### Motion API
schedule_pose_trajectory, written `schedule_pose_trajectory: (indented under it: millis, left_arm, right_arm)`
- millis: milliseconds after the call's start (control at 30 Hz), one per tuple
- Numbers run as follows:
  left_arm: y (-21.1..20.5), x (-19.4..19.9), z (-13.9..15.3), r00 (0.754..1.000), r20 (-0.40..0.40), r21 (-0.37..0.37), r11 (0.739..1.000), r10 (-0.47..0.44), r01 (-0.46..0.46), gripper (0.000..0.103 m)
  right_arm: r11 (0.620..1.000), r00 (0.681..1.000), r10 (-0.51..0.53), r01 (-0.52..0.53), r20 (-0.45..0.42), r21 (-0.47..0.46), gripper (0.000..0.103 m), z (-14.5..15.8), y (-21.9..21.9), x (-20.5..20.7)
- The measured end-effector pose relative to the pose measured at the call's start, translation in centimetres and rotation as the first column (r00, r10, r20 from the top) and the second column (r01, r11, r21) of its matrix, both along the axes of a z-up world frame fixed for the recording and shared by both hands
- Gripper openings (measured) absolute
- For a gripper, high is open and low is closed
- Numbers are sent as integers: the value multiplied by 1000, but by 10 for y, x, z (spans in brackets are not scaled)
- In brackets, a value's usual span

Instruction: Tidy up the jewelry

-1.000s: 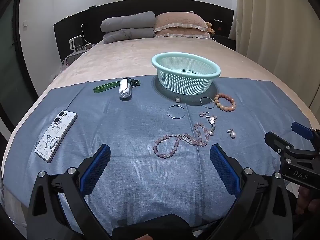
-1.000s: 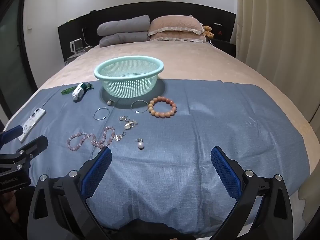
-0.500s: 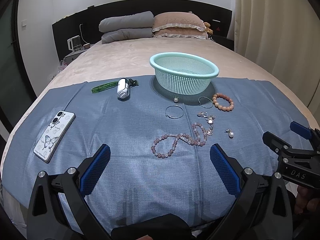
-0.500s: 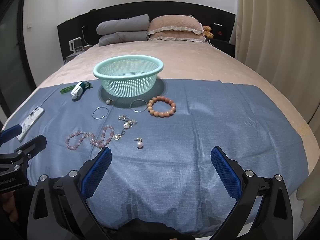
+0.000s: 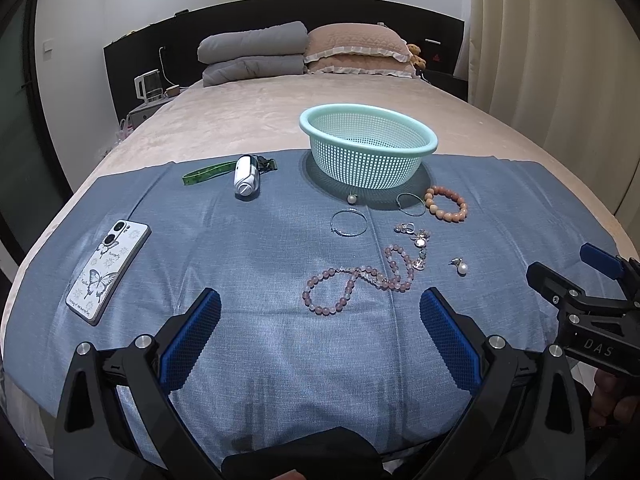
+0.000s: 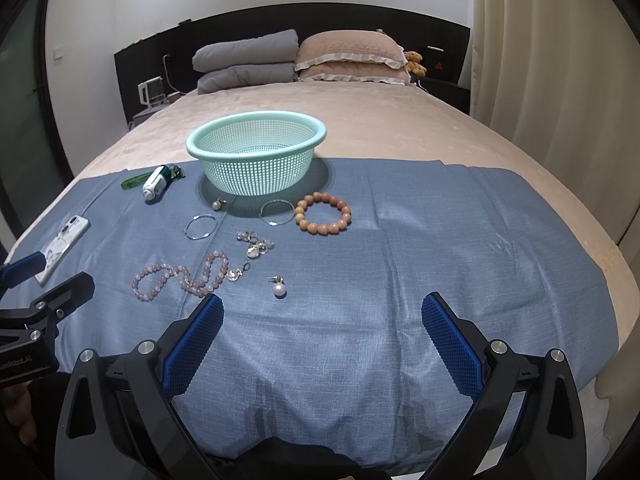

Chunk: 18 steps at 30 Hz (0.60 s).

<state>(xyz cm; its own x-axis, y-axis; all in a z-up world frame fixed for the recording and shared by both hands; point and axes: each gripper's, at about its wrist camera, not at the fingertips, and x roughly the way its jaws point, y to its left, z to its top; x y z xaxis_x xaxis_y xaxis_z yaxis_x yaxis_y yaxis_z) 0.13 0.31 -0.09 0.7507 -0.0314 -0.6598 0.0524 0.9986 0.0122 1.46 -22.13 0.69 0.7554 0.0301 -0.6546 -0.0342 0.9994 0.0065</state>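
Jewelry lies spread on a blue cloth [image 5: 260, 264] on the bed. A mint mesh basket [image 5: 368, 145] [image 6: 256, 151] stands at the cloth's far edge. In front of it lie an orange bead bracelet [image 5: 446, 203] [image 6: 323, 213], two thin silver hoops [image 5: 348, 222] [image 5: 411, 204], a pearl earring [image 5: 351, 199], a silver charm cluster [image 5: 416, 236], a pink bead necklace [image 5: 356, 278] [image 6: 182, 276] and a second pearl earring [image 5: 460, 267] [image 6: 279, 288]. My left gripper [image 5: 320, 332] is open, near the pink necklace. My right gripper [image 6: 322, 336] is open, near the second pearl earring.
A phone in a butterfly case [image 5: 106, 266] lies at the cloth's left. A small white device on a green strap [image 5: 246, 176] sits left of the basket. Grey and pink pillows [image 5: 304, 54] are at the headboard; curtains [image 5: 560, 60] hang on the right.
Both grippers have eased slightly back and up, so the jewelry sits a little farther away. Nothing on the cloth has moved.
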Motion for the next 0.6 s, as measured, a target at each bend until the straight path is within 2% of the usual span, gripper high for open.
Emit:
schedule_pose_trajectory:
  millis: [600]
  left_arm:
    - [0, 1, -2, 1000, -10, -2, 1000, -2, 2, 97]
  right_arm:
    - [1000, 1000, -6, 6, 2, -8, 95, 1, 0, -1]
